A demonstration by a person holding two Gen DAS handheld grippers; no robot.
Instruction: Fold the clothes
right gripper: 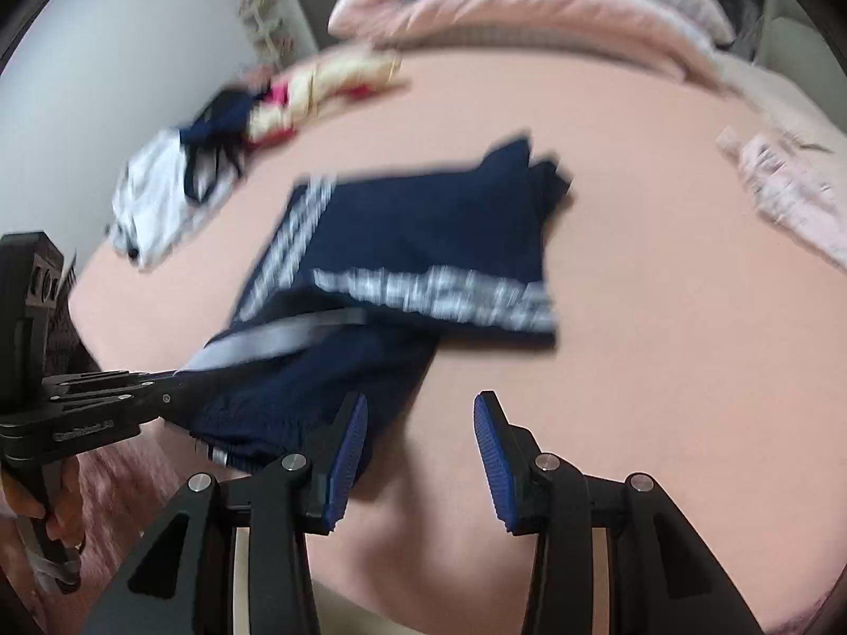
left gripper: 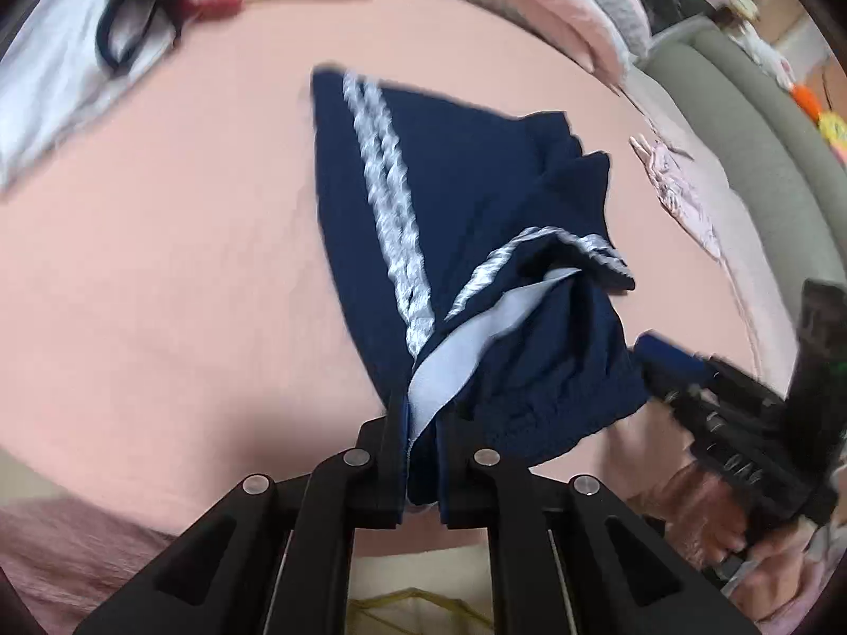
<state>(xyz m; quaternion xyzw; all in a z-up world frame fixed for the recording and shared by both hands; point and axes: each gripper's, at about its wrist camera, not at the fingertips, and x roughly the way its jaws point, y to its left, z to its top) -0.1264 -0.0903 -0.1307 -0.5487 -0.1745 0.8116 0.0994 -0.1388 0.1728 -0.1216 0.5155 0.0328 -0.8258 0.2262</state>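
Note:
Navy shorts (left gripper: 471, 222) with white side stripes lie partly folded on the pink bed sheet (left gripper: 185, 264). My left gripper (left gripper: 421, 423) is shut on the shorts' near edge by the pale inner lining (left gripper: 466, 349) and lifts it. It also shows in the right wrist view (right gripper: 174, 375), clamped on the shorts (right gripper: 423, 227). My right gripper (right gripper: 421, 423) is open and empty just right of the shorts' waistband, above the sheet (right gripper: 661, 344). In the left wrist view it (left gripper: 656, 354) is blurred at the right.
A pile of white, navy and cream clothes (left gripper: 132, 26) lies at the far left, also in the right wrist view (right gripper: 201, 169). Pink quilts (right gripper: 529, 5) are stacked at the bed's far end. A pale pink garment (right gripper: 783, 185) lies at the right.

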